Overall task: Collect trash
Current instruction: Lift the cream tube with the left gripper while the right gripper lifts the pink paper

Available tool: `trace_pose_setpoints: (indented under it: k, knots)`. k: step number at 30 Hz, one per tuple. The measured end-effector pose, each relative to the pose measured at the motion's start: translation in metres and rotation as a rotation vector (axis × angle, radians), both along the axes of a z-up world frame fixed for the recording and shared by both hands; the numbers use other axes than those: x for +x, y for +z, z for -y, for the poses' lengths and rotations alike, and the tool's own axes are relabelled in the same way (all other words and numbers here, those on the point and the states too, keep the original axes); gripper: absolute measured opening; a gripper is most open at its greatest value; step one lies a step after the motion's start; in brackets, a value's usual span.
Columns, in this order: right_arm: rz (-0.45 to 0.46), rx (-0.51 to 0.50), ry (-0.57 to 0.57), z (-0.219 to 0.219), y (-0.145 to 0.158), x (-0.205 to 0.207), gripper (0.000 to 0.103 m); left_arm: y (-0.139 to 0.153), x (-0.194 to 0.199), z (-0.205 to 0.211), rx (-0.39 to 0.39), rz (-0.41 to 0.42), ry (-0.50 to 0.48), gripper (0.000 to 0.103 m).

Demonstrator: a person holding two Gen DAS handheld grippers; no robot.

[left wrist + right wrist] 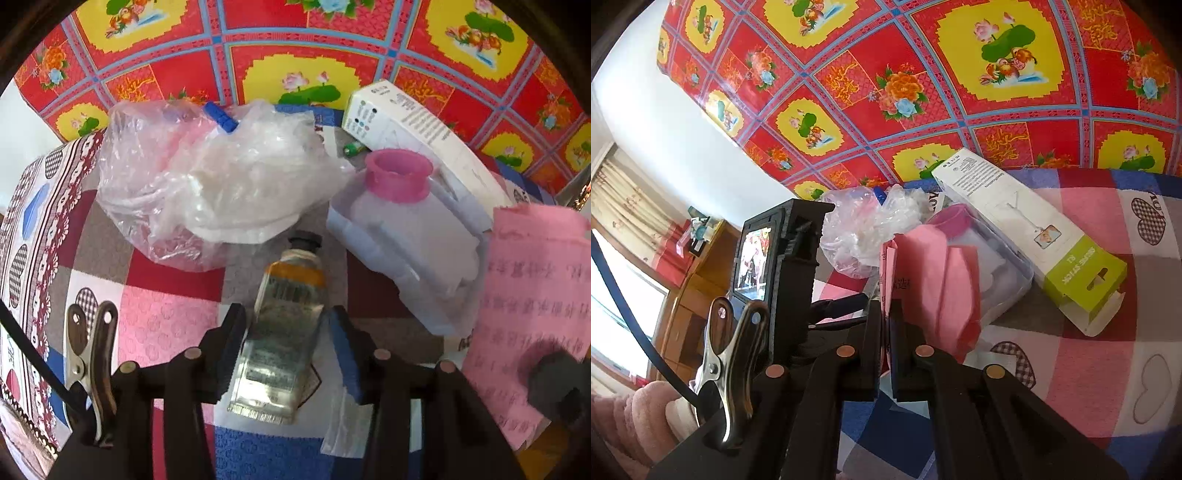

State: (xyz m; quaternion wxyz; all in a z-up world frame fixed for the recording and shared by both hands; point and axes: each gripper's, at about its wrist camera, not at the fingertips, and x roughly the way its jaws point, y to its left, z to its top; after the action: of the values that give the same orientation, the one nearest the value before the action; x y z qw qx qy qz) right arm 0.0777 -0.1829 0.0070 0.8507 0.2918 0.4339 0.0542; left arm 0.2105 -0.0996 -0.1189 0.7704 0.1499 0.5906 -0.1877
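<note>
Items, left to right on the patchwork bedspread [166,306]: crumpled clear plastic bag [207,184]; squeezed tube [280,325], lying between the part-open left claw [286,354] pads, contact unclear; pink-capped white container [406,229]; white carton [424,144]; pink paper [934,284], pinched in the closed right claw [886,332].

A bed in a patchwork heart-print cover [166,314] is carrying everything: a crumpled clear plastic bag [207,184] is lying at upper left, a squeezed tube [284,321] at centre, a pink-necked white container [406,229] and a long white box [417,136] at upper right.
</note>
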Motion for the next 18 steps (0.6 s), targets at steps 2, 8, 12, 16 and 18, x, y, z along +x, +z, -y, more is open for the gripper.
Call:
trace_pose_setpoints:
  k: [2,8,12,16,18]
  knots:
    - [-0.003,0.003,-0.004,0.001,-0.001,-0.001,0.005,0.001,-0.001,0.001,-0.017,-0.001,0.009,0.041]
    - [-0.011,0.000,-0.021,0.005,-0.002,-0.002,0.005,0.003,0.006,-0.007,-0.070,-0.051,0.044,0.040]
    - [-0.012,-0.004,-0.021,0.004,-0.003,-0.002,0.005,0.013,0.000,-0.021,-0.101,-0.049,0.044,0.039]
    - [-0.011,-0.008,-0.018,-0.001,-0.002,0.000,0.005,0.031,-0.007,-0.037,-0.143,-0.031,0.047,0.039]
    - [-0.009,-0.008,-0.016,-0.004,-0.002,0.000,0.005,0.040,-0.009,-0.044,-0.164,-0.024,0.055,0.039]
